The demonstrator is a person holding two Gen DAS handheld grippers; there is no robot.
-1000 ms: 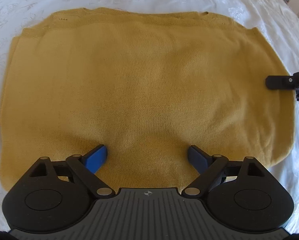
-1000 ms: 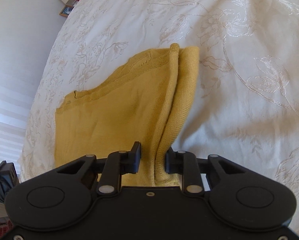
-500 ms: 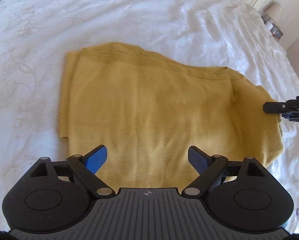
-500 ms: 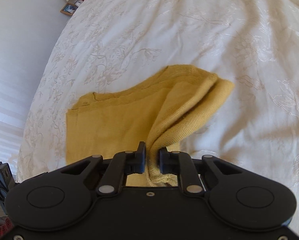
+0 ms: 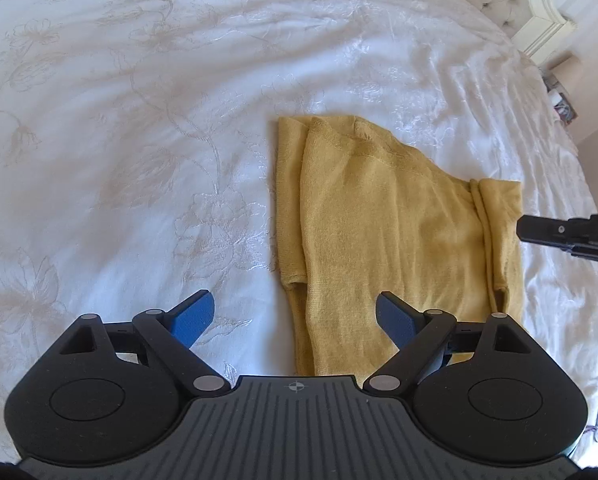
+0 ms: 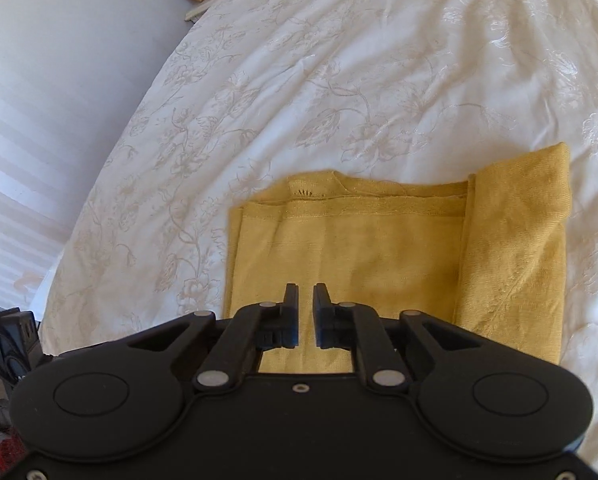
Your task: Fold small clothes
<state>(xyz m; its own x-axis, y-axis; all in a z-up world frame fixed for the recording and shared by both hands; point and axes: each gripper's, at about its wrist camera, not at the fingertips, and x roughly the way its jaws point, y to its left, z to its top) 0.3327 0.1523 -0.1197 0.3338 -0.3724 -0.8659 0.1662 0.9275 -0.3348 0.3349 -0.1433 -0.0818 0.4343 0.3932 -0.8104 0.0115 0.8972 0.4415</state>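
Blue-padded left gripper (image 5: 295, 314) fingers wide, empty; right gripper (image 6: 305, 312) fingers seemingly nearly closed, empty

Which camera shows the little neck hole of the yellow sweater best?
The right wrist view: the sweater lies square-on there, and its neckline with tiny dark stitches shows clearly along the far edge. The left wrist view shows the sweater slanted, its neckline not clearly visible.
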